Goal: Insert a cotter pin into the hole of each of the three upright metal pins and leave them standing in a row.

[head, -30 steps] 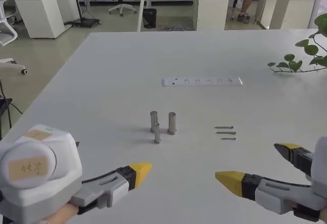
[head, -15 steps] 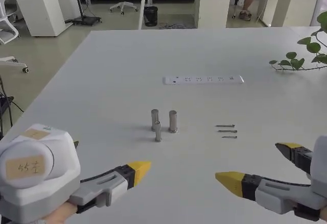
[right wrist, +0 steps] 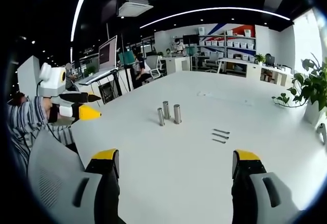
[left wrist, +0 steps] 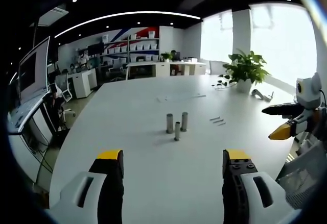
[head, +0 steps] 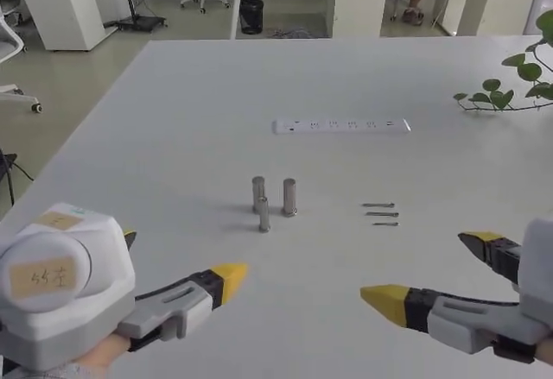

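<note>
We hold both tools low at the near edge of the table (head: 173, 94), spread to either side so the work stays in plain sight between them. The left gripper (left wrist: 173, 155) has its jaws wide apart with nothing in them, and the right gripper (right wrist: 175, 155) is just as released and empty. The three metal pins (head: 289, 196) stand upright near the middle of the table, bunched in a small triangle rather than a row: two side by side at the far side, one just nearer. We cannot tell whether any of them touch. The three cotter pins (head: 381, 214) lie flat and parallel to the right, apart from one another and well apart from the metal pins. That puts them on the right gripper's side, so we judge it should fetch a cotter pin while the left steadies a metal pin, which looks easy to tip. Nothing is inserted yet. A power strip (head: 342, 125) lies farther off, and a plant (head: 518, 85) reaches in at the far right, both out of the way.
</note>
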{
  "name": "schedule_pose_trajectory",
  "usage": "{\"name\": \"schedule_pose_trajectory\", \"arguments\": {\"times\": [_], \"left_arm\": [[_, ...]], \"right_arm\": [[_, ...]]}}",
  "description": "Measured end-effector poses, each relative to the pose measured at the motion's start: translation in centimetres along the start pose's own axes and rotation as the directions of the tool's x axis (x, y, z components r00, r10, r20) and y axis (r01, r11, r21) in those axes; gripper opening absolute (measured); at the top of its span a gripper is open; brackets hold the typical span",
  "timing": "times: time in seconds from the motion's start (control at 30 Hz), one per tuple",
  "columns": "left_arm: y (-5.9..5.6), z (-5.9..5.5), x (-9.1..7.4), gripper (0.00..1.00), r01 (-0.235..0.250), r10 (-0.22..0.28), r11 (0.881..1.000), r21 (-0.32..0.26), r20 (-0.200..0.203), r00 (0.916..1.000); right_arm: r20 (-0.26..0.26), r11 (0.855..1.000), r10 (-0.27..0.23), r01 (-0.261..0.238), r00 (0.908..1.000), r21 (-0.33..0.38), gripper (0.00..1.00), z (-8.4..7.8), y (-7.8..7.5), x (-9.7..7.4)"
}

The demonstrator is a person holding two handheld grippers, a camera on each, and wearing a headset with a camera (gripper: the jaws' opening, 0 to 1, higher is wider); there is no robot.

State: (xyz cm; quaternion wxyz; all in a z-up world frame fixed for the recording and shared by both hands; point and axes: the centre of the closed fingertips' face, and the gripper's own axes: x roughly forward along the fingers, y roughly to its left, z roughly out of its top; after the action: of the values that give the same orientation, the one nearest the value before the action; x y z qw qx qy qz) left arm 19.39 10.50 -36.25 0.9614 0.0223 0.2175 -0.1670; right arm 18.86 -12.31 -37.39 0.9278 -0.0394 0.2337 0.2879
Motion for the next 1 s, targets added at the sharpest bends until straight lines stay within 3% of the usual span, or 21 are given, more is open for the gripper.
{"name": "schedule_pose_trajectory", "arguments": {"times": [0.23,0.47,0.63,1.0], "left_arm": [[0.2,-0.2,1.9,0.67,0.023,-0.023,1.000,-0.002,-0.003,0.9997],[0.0,0.0,5.5,0.54,0.068,-0.068,0.997,0.041,-0.012,0.9976],[-0.5,0.2,8.3,0.49,0.116,-0.114,0.987,0.113,-0.023,0.9932],[-1.3,0.2,13.9,0.38,0.190,-0.185,0.969,0.157,-0.049,0.9815]], "right_arm": [[0.006,1.000,0.010,-0.010,0.9999,0.013,0.86,-0.1,-0.3,0.2],[0.006,0.999,0.019,-0.019,0.9998,0.037,0.80,-0.2,-0.7,0.9],[0.016,0.999,0.022,-0.023,0.9996,0.045,0.77,0.1,-1.2,1.4],[0.010,0.998,0.030,-0.030,0.9995,0.056,0.72,0.2,-1.9,2.5]]}}
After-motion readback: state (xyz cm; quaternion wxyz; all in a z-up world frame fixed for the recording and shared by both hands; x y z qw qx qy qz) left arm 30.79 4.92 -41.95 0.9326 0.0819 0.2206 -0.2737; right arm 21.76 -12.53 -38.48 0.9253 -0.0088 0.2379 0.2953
